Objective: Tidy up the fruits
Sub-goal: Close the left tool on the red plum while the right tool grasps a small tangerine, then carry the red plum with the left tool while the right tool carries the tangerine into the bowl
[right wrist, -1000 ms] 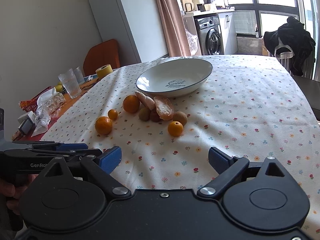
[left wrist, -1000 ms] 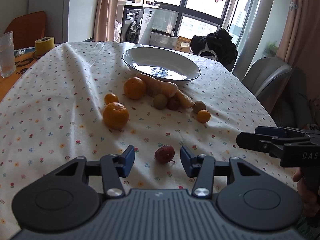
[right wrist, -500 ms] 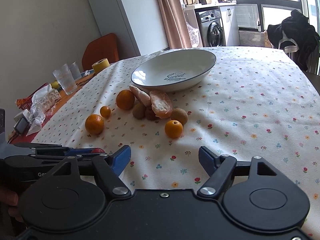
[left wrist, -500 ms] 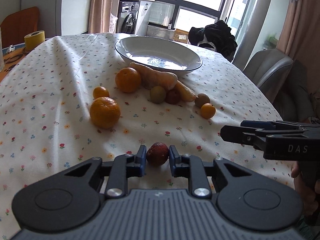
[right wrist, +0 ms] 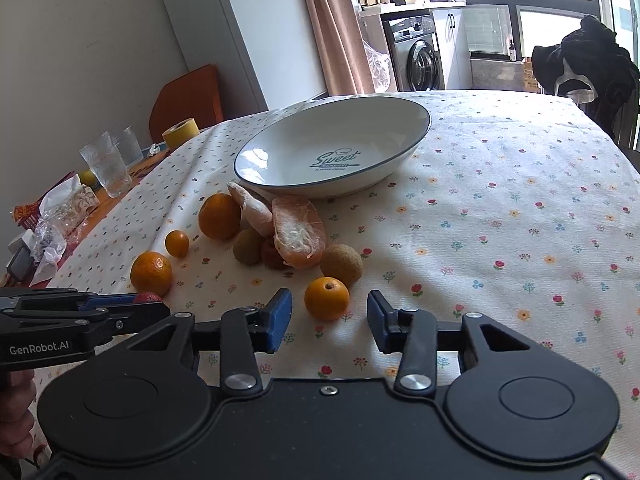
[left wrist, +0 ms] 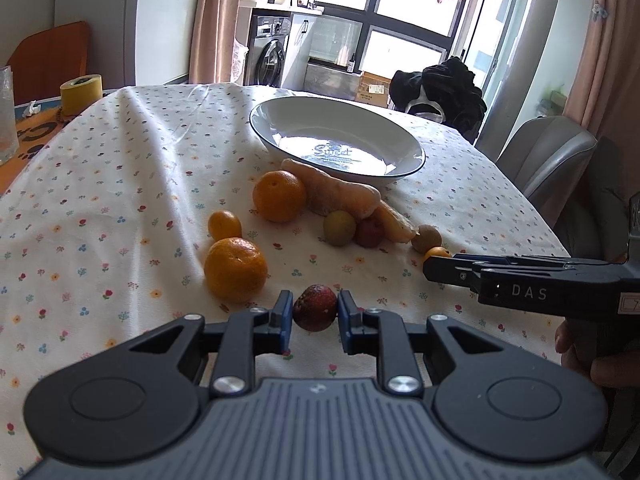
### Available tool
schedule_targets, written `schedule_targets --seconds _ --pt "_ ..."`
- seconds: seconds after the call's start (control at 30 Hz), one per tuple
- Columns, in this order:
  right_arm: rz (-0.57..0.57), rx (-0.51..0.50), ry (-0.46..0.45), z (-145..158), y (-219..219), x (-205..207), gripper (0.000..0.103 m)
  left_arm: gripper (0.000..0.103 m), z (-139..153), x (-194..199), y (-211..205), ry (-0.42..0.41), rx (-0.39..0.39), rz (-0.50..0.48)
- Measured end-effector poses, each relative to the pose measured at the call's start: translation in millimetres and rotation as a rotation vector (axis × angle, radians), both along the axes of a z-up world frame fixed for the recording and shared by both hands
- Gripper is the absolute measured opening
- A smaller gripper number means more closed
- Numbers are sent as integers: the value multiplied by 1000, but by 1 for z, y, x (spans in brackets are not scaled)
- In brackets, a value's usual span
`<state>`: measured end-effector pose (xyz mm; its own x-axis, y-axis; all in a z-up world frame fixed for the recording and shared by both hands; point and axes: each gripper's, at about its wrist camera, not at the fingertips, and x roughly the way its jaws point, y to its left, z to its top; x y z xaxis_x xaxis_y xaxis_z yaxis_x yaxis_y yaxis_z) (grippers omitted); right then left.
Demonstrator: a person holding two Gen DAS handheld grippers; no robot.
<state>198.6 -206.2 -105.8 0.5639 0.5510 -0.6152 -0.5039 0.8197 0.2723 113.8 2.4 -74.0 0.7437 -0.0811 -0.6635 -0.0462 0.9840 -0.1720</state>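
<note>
Pinching small red fruit (left wrist: 315,307) in left tongs (left wrist: 312,316), just off desk (left wrist: 120,184). Right tongs (right wrist: 329,316) spread around small orange (right wrist: 327,298), not yet clamped. Next, likely: carry to empty bowl (left wrist: 400,172), clearing orange pile.

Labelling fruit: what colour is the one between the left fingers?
Dark red fruit, clearest in the left wrist view.

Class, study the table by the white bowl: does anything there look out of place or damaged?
Yes. The bowl is empty, with the fruit loose on the tablecloth before it. Among the whole oranges lie peeled citrus segments, one with a torn, pithy face. That looks odd beside intact fruit.
</note>
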Motion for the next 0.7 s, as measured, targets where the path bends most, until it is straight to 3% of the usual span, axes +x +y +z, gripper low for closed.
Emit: schedule_targets --seconds 0.07,0.1,0.7 --pt "7 9 9 0 0 2 24 22 1 3 1 1 7 6" --pt "6 16 13 0 0 3 23 22 1 4 1 0 9 8" --pt "41 38 -78 30 17 14 23 22 27 30 7 -86 31 28"
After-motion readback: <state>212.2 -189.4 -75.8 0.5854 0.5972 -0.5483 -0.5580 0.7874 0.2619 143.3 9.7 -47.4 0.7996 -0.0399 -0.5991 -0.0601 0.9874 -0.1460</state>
